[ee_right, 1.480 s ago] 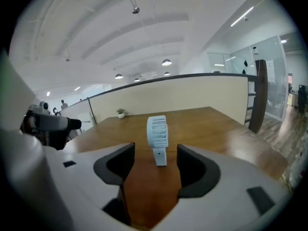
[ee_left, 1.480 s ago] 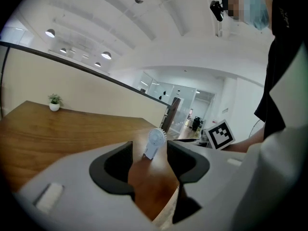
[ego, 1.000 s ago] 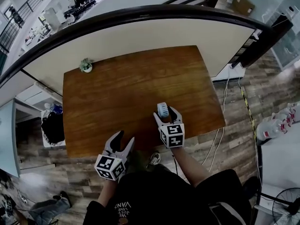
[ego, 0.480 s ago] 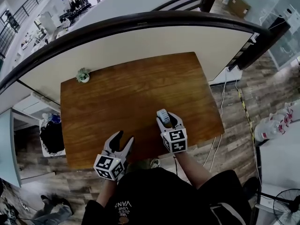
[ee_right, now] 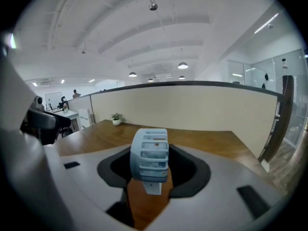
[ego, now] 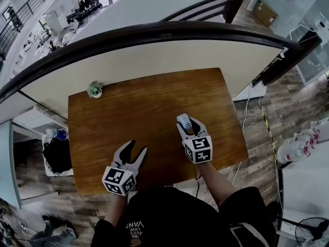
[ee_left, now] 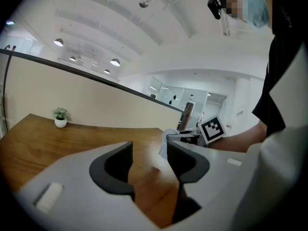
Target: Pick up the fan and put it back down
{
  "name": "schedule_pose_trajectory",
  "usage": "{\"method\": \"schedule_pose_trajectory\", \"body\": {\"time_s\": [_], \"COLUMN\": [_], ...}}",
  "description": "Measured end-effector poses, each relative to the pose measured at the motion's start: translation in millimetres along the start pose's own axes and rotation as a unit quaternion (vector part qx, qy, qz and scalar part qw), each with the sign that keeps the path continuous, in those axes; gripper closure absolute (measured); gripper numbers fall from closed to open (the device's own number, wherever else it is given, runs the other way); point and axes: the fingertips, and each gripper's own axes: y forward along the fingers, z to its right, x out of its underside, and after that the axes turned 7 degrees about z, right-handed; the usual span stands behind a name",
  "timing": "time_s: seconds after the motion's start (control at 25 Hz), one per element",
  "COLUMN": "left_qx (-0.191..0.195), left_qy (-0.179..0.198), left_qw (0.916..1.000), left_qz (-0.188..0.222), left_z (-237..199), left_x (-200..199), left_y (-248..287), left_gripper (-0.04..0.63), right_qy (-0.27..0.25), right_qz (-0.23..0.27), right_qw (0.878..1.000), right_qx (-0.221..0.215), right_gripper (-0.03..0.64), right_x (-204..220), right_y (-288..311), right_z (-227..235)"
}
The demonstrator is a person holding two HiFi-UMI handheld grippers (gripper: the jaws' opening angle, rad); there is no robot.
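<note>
A small pale-blue fan (ego: 183, 122) with a slatted round cage stands upright between the jaws of my right gripper (ego: 188, 126), over the front right part of the wooden table (ego: 133, 107). In the right gripper view the fan (ee_right: 150, 155) fills the gap, and the right gripper (ee_right: 153, 173) is shut on its sides. Its white stand shows below the cage; I cannot tell whether it touches the wood. My left gripper (ego: 135, 149) is open and holds nothing, at the table's front edge. The left gripper (ee_left: 150, 154) looks across at the fan (ee_left: 163, 147).
A small potted plant (ego: 95, 90) sits at the table's far left corner, by a beige partition wall with a dark rail (ego: 154, 27). A white bin with dark contents (ego: 55, 148) stands on the floor left of the table. Cables (ego: 241, 138) hang off the right side.
The right gripper's jaws have closed on the fan and shifted a little right with it. The left gripper has moved forward to the table's front edge.
</note>
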Motion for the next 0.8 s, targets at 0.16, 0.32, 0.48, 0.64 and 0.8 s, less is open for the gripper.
{"method": "schedule_pose_trajectory", "body": {"time_s": [0.16,0.32,0.48,0.64,0.8], "left_qx": [-0.005,-0.009,-0.012,-0.016,-0.022], "left_qy": [0.000,0.001,-0.004,-0.014,-0.021], "left_qw": [1.0000,0.9998,0.9997,0.9997,0.9995], "left_qz": [0.007,0.016,0.018,0.015,0.013], "left_z": [-17,-35,-50,-62,-78], "left_x": [-14,-24,-26,-22,-18], "left_y": [10,21,32,42,51], "left_gripper": [0.387,0.387,0.387,0.387,0.387], "right_qy": [-0.014,-0.021,-0.029,-0.044,-0.053], "right_qz": [0.003,0.017,0.022,0.030,0.035], "right_qw": [1.000,0.999,0.999,0.998,0.998], "right_qx": [-0.003,-0.021,-0.027,-0.025,-0.024], "right_gripper": [0.423,0.423,0.423,0.423,0.423], "right_x": [-20,-44,-61,-77,-88], "right_y": [24,53,82,111,143], "right_z": [13,26,41,56,69]}}
